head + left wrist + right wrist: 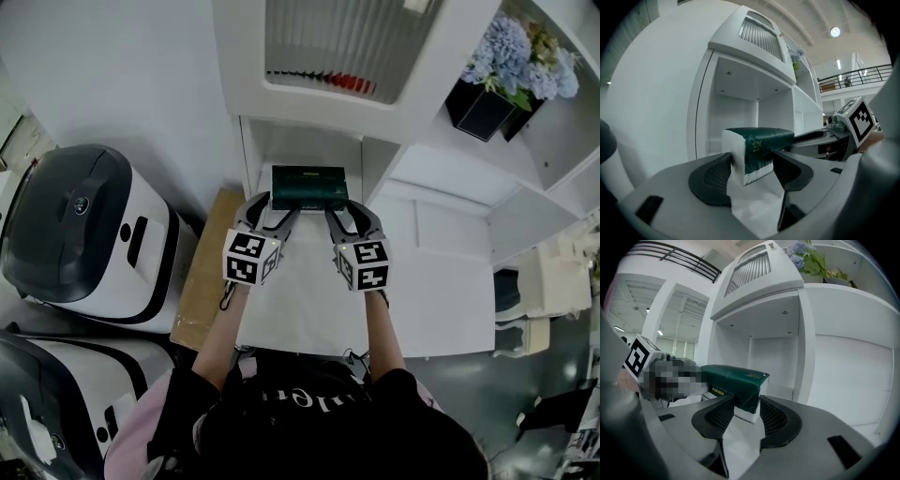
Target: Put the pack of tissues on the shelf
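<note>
The pack of tissues (309,186) is dark green with white ends and lies crosswise at the mouth of the white shelf compartment (300,150). My left gripper (269,210) grips its left end and my right gripper (343,214) its right end. In the left gripper view the pads sit against the pack (759,145), with the left gripper (752,171) shut on it. In the right gripper view the pack's (736,380) corner is clamped between the pads of the right gripper (746,416). Whether the pack rests on the shelf floor I cannot tell.
Two white and dark machines (84,234) stand at the left, with a cardboard box (211,272) beside the shelf unit. A flower pot (511,66) sits on the upper right shelf. A white counter (441,272) extends to the right. Compartment side walls (705,112) flank the pack closely.
</note>
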The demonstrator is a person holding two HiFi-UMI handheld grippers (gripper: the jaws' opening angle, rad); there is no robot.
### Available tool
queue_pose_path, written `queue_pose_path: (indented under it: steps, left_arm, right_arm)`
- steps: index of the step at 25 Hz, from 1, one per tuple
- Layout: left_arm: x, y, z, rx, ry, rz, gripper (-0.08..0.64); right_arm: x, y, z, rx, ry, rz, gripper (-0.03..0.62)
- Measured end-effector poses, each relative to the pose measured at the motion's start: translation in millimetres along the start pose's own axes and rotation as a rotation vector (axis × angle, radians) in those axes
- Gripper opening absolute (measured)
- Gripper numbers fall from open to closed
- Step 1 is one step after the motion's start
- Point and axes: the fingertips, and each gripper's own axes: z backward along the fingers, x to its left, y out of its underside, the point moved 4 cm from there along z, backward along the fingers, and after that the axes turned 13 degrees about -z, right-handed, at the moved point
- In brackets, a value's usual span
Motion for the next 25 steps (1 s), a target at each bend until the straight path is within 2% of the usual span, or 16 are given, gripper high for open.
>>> queue_pose_path:
  steps: [7,18,25]
  left_arm:
    - [0.8,-5.3,-19.6,0.016,-0.012,0.015,0.287]
    - [9.2,-12.7,-56.6,0.112,-0.051,0.04,0.287]
    - [18.1,-13.6,-71.4,0.132,-0.068,0.033,0.285]
  right_arm:
    - [-7.4,-2.8,3.4,-0.018,0.019,-0.025,0.192]
    - [-13.4,36.7,30.5,0.055,0.017,-0.061,0.192]
    - [-11.3,51.6,46.5,0.076,0.002,-0.074,0.19]
